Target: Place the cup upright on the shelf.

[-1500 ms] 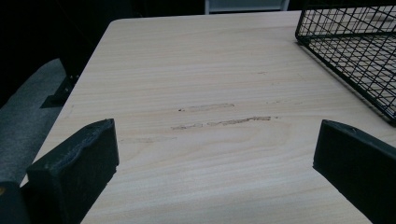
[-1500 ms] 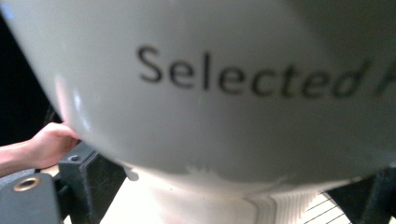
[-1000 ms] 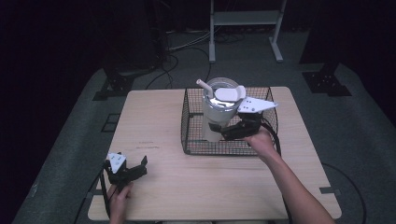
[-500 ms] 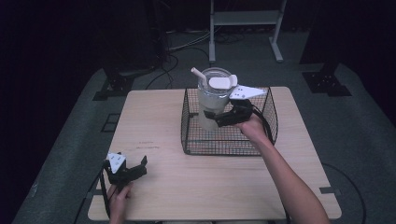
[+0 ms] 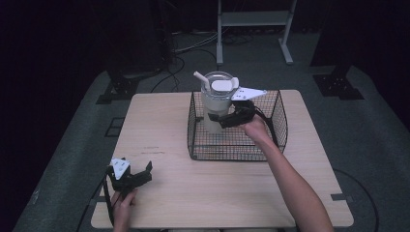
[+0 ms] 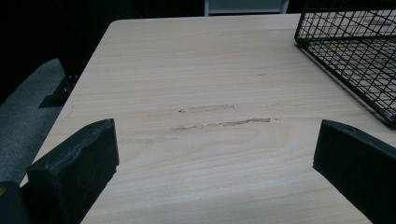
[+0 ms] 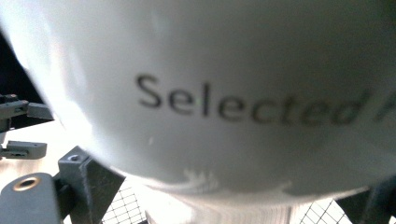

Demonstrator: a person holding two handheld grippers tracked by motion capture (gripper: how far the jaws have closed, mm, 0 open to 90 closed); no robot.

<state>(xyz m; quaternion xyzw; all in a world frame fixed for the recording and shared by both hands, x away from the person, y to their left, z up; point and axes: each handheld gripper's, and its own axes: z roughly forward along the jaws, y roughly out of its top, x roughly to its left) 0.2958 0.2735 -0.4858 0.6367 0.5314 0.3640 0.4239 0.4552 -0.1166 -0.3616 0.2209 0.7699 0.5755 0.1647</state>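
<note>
The right gripper (image 5: 227, 119) is clamped around a white cup (image 5: 216, 104) with a lid and straw, holding it upright above the wire basket (image 5: 278, 125). The cup's printed side (image 7: 233, 93) presses close against its camera. The left gripper (image 5: 138, 176) rests wide open and empty on the table (image 5: 159, 125), the basket (image 6: 355, 56) ahead to its right.

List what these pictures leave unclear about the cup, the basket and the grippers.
- Cup contents: high view, lid covers them.
- Cup's printed text: right gripper view, blurred and cut off by the right edge.
- Right gripper jaws: high view, too small to see their contact with the cup.
- Wire basket: left gripper view, cut off by the frame.
- Left gripper body: below that frame.
</note>
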